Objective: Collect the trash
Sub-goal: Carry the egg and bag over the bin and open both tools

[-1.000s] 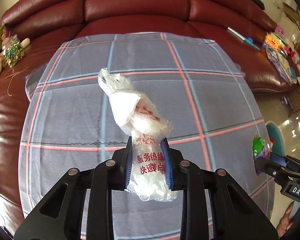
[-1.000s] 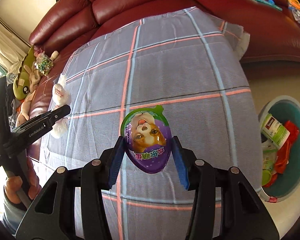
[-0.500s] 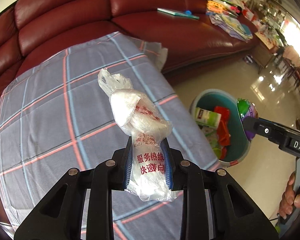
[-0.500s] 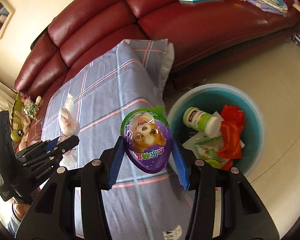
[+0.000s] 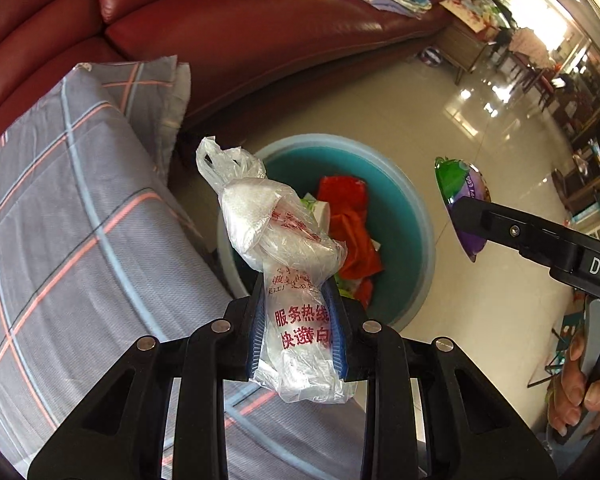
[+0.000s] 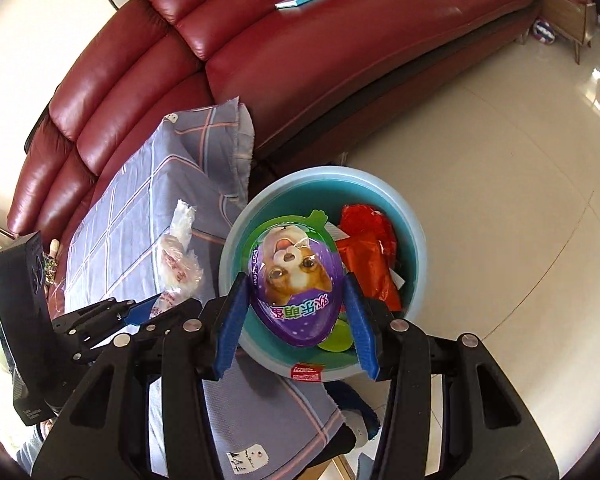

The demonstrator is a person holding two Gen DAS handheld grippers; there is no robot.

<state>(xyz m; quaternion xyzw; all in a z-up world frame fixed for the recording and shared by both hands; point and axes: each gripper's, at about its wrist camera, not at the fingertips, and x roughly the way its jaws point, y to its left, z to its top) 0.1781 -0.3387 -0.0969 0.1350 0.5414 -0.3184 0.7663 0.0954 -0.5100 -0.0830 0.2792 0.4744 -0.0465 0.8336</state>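
The knotted plastic bag (image 5: 296, 280), clear with red print, is pinched low down between the blue pads of the left gripper (image 5: 299, 336). Its long axis runs along the fingers, knotted handles pointing away from the camera and leaning left in the left wrist view. It hangs above the near left rim of the teal bin (image 5: 408, 208), over the line where the plaid cloth (image 5: 80, 240) ends and the bin begins.

The purple egg-shaped package (image 6: 296, 280), printed with a puppy, is clamped across its width by the right gripper (image 6: 296, 300). Its long axis also follows the fingers, green tab end pointing away, blunt end toward the camera. In the right wrist view it sits squarely over the bin's opening (image 6: 414, 220).

The bin stands on the glossy tile floor (image 6: 500, 200), touching or just beside the hanging cloth edge on one side. Red wrapper (image 6: 364, 256) and other litter lie inside, below the rim. Open floor spreads to the right and far side of the bin; the dark red sofa (image 6: 300, 60) curves behind it, well apart. A person's hand (image 5: 576, 388) grips the right tool's handle at the frame's edge.
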